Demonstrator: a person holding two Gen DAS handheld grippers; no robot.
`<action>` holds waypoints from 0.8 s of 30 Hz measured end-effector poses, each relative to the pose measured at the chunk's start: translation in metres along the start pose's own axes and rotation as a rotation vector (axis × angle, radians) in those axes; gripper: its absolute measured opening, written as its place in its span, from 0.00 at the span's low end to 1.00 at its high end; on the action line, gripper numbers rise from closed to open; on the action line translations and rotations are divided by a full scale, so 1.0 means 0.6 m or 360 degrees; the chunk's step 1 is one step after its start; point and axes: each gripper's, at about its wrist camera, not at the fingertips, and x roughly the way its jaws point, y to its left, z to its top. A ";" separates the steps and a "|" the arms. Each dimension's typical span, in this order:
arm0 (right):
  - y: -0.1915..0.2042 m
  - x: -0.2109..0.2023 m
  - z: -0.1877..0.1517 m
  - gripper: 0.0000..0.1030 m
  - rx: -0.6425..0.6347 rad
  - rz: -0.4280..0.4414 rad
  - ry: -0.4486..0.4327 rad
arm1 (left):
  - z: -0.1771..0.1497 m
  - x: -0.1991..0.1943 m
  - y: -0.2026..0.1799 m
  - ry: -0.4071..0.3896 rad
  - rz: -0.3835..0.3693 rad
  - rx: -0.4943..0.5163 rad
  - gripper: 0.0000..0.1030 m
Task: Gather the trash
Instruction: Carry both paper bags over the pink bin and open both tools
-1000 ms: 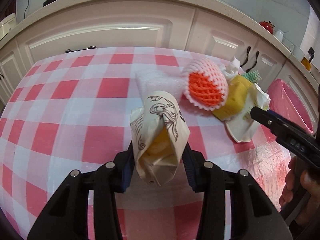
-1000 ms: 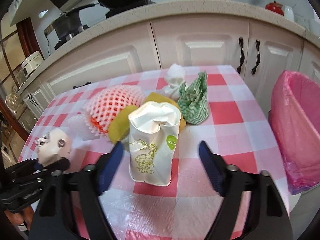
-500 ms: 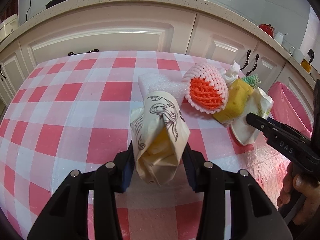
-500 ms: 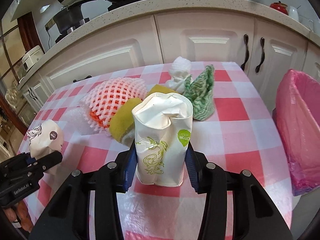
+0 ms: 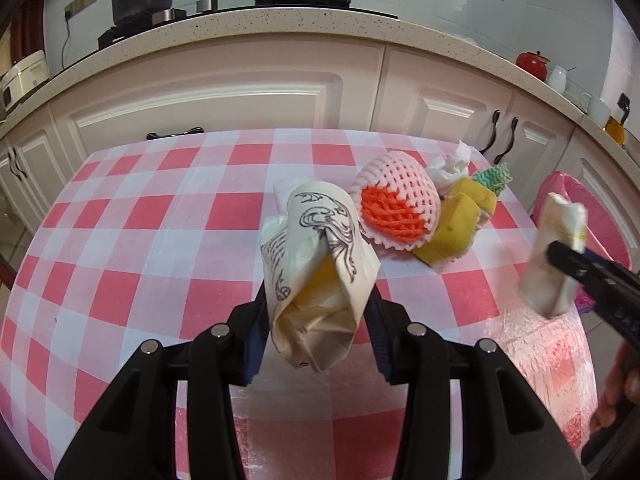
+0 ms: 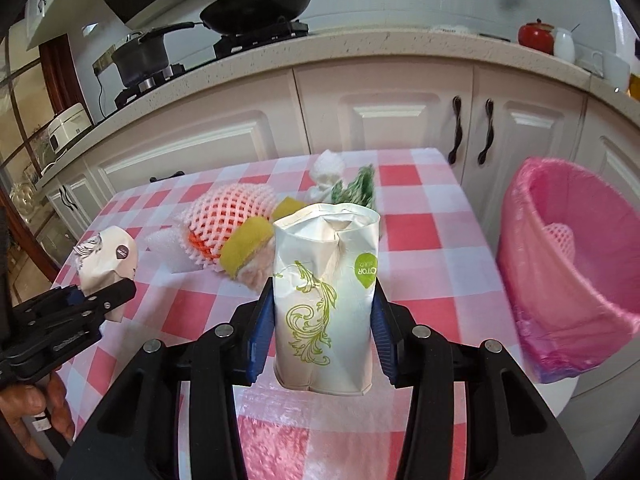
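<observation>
While both jaws are closing on trash, I am carrying two loads: my right gripper (image 6: 322,316) is clamping the white pack (image 6: 326,296) upright by its sides, and my left gripper (image 5: 316,316) is squeezing the crumpled wrapper (image 5: 318,268). Both look lifted off the surface (image 5: 160,240). I judge the step is getting the pack to the pink bin (image 6: 568,280), which is standing off the surface's right edge with its mouth open. I am aiming to swing right, clear the rim, and let go only once over the opening. Room that way is looking free. Remaining trash, the net (image 6: 232,216), sponge (image 6: 246,246), tissue (image 6: 328,168) and green cloth (image 6: 356,190), is lying clustered behind, so I am keeping away from it.
</observation>
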 end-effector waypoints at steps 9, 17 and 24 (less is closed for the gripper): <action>-0.037 -0.041 0.025 0.42 0.0028 -0.0021 -0.0082 | 0.008 -0.005 -0.026 -0.0022 0.0052 0.0043 0.41; -0.073 -0.066 0.039 0.42 0.0028 -0.0064 -0.0109 | 0.019 -0.010 -0.053 -0.0038 0.0060 0.0076 0.41; -0.099 -0.068 0.049 0.42 0.0039 -0.0085 -0.0104 | 0.029 -0.012 -0.065 -0.0051 0.0082 0.0104 0.41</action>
